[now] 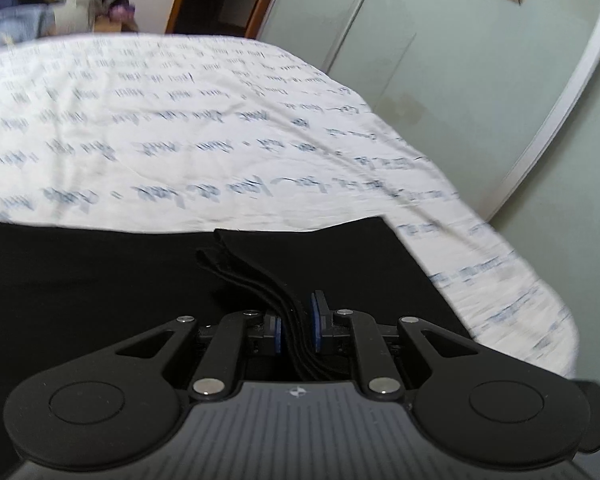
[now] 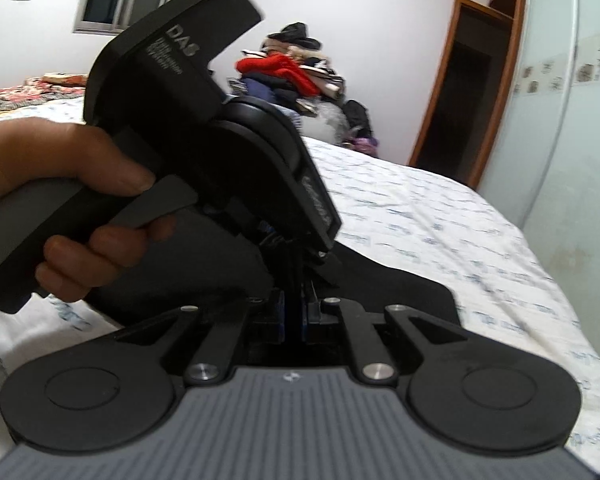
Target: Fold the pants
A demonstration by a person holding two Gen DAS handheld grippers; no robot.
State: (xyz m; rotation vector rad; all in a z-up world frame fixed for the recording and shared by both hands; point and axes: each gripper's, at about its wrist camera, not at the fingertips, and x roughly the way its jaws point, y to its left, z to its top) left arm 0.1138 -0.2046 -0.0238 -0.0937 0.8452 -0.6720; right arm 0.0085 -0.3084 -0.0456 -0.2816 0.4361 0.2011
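The black pants [image 1: 100, 280] lie spread on a bed with a white sheet printed with blue script [image 1: 180, 128]. My left gripper [image 1: 296, 328] is shut on several stacked layers of the pants' edge, which stick up between the blue pads. My right gripper [image 2: 296, 320] is shut on a fold of the same black pants [image 2: 400, 280], lifted off the bed. In the right wrist view the left gripper [image 2: 180, 120], held by a hand [image 2: 60, 168], sits just ahead, close above my right fingers.
The bed's right edge [image 1: 520, 280] drops beside a pale green sliding wardrobe [image 1: 480, 80]. A wooden door frame [image 2: 444, 88] stands at the far end. A pile of clothes [image 2: 296, 76] sits past the bed. A flowered blanket [image 2: 20, 96] lies far left.
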